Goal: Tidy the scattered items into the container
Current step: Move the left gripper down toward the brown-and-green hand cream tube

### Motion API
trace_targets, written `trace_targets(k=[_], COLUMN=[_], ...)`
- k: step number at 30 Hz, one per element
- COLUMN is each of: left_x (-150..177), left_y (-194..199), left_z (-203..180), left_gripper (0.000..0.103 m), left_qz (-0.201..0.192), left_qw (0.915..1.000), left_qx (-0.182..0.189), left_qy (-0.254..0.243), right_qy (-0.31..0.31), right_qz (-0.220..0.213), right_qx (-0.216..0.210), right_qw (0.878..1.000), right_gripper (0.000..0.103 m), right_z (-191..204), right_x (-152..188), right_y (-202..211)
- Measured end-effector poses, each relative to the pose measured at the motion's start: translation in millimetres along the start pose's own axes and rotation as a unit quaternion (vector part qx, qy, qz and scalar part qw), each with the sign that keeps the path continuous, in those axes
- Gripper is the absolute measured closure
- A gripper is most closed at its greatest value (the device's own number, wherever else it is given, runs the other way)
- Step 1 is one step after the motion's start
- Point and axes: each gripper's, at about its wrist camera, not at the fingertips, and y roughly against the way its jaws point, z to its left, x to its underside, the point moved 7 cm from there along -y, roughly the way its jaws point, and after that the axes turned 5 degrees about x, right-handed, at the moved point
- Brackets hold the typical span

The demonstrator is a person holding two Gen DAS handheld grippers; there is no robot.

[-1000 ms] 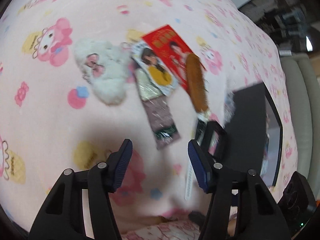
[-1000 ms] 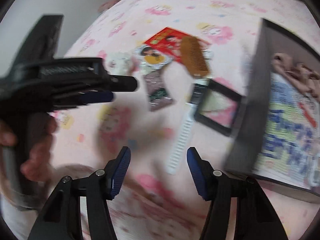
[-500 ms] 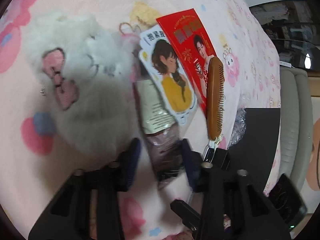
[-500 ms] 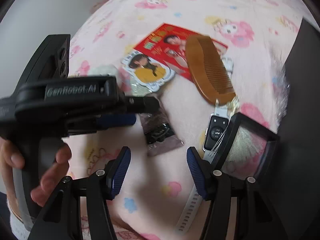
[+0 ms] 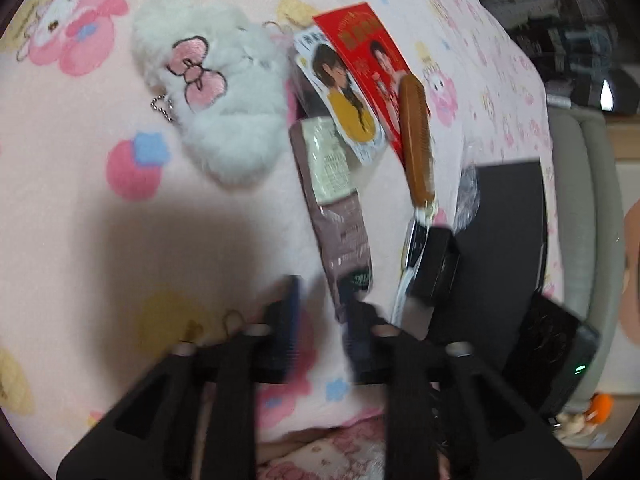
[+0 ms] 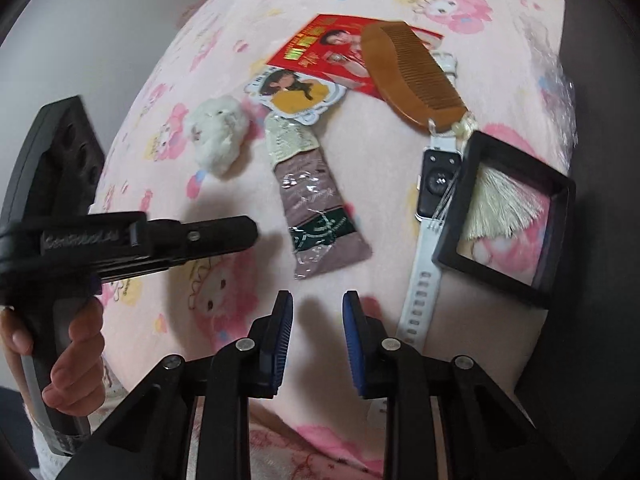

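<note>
A mauve packet (image 5: 340, 220) (image 6: 324, 220) lies on the pink blanket (image 5: 80, 200), among a white plush keychain (image 5: 216, 92), a girl sticker card (image 5: 344, 104), a red envelope (image 5: 368, 52), a wooden comb (image 5: 416, 136) and a white watch (image 6: 432, 184). My left gripper (image 5: 322, 316) is blurred and its jaws are opening. The packet's near end lies at its fingertips, unheld. In the right wrist view this gripper (image 6: 248, 236) hangs left of the packet. My right gripper (image 6: 318, 316) is closing on nothing, just short of the packet. The black container (image 5: 504, 240) stands at the right.
A black square frame (image 6: 492, 276) with a cream tassel in it rests on the watch strap. Crinkled clear plastic (image 6: 560, 80) lies by the container's wall (image 6: 588, 320). A person's hand (image 6: 76, 360) grips the left tool. A grey cushion (image 5: 584, 200) borders the blanket.
The right jaws have narrowed a lot and moved in toward the packet's near end. The left gripper dipped close over the packet and plush, then drew back a little with narrower jaws.
</note>
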Motion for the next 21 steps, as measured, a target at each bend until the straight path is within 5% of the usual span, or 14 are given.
trace_targets(k=[1, 5, 9, 21], left_x=[-5, -33, -50, 8], left_y=[-2, -19, -32, 9], left_z=[1, -3, 6, 15], left_gripper=[0.05, 0.05, 0.07, 0.072], left_qz=[-0.002, -0.005, -0.001, -0.031], left_qw=[0.9999, 0.9996, 0.9998, 0.9986], left_qx=[0.011, -0.001, -0.015, -0.012], left_qy=[0.0, -0.028, -0.015, 0.041], right_qy=[-0.007, -0.019, -0.021, -0.024], right_qz=[0.007, 0.024, 0.013, 0.011], right_qx=[-0.003, -0.003, -0.001, 0.004], right_qw=[1.0, 1.0, 1.0, 1.0], right_gripper=[0.081, 0.08, 0.08, 0.08], right_z=[-1, -4, -3, 16], right_x=[1, -8, -16, -31], right_y=[-5, -20, -15, -2])
